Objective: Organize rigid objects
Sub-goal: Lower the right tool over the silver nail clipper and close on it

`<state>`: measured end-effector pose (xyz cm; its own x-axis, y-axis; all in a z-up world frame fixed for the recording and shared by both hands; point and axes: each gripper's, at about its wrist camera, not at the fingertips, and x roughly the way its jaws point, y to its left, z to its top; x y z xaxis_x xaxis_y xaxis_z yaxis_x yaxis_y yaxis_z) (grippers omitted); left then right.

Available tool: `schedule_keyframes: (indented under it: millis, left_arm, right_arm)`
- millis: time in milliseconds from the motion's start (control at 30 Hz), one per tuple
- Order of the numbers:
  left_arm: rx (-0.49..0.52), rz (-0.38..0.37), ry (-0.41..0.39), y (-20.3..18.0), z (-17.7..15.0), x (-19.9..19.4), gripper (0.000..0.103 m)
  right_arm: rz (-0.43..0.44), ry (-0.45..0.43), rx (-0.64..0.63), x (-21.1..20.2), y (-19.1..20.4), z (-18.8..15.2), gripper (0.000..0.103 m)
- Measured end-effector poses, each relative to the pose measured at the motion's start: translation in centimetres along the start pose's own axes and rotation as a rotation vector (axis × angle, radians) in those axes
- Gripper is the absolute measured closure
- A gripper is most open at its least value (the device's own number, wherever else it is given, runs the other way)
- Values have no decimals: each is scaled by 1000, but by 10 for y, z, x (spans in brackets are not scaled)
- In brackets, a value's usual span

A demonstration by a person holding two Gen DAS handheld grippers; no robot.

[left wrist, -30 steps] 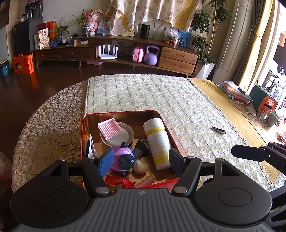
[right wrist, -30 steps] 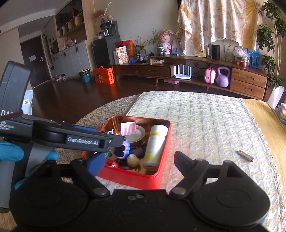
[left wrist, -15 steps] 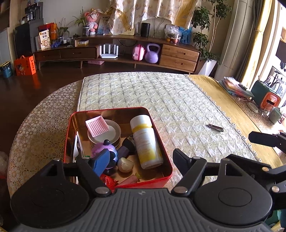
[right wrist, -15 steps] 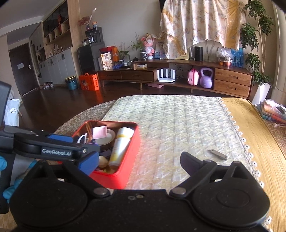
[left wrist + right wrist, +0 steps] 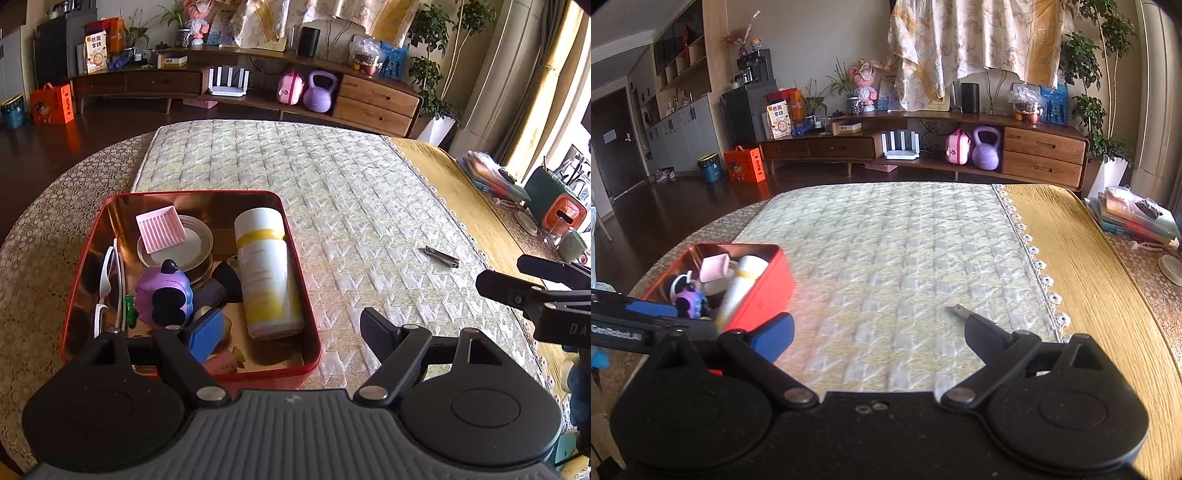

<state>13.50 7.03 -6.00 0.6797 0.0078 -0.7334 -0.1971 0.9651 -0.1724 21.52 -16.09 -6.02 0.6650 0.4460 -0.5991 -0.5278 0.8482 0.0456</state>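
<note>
Grippers first: your left gripper (image 5: 288, 328) has its jaws spread wide and holds nothing, its blue-padded finger (image 5: 205, 334) hanging over the near end of the red tin (image 5: 295, 295) and the other finger over bare cloth to the tin's right. Your right gripper (image 5: 879, 332) is just as wide and also empty, and the tip of its dark finger (image 5: 979, 328) sits over the near end of the nail clipper (image 5: 960, 311); from your right wrist view you cannot tell whether it touches it.

That nail clipper (image 5: 441, 256) lies flat on the quilted table runner (image 5: 332, 192), alone, well to the right of the tin and near the runner's lace edge. From your left wrist view its long axis runs from far-left to near-right.

Inside the tin, the white bottle (image 5: 266, 273) with a yellow band lies on its side against the right wall, long axis running away from you. To its left are a pink ridged tray (image 5: 160, 229) propped on a round lid (image 5: 192, 251), a purple toy (image 5: 164, 295), and white-framed glasses (image 5: 107, 284) along the left wall. A pink piece (image 5: 221, 363) lies at the near wall.

Between your right gripper and the tin the runner carries only cloth.
</note>
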Motion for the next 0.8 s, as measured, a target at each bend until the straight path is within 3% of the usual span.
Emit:
schedule_keyframes:
  millis: [333, 433, 633, 667, 733, 800]
  left_arm:
    - [-51, 40, 20, 14, -3, 19, 22]
    - [-67, 44, 27, 19, -5, 23, 21]
    - [-75, 28, 24, 22, -6, 24, 20]
    - [-75, 27, 24, 22, -6, 25, 20]
    - [-79, 23, 25, 23, -6, 25, 20]
    - [-85, 18, 26, 24, -6, 25, 20]
  right_arm:
    - [-7, 89, -31, 65, -61, -2, 9]
    - [-5, 108, -59, 83, -69, 0, 16]
    - [-4, 160, -76, 108, -76, 0, 40]
    - [-1, 169, -75, 111, -76, 0, 49]
    - [-7, 163, -96, 112, -74, -1, 53]
    - [-9, 158, -111, 111, -71, -2, 62]
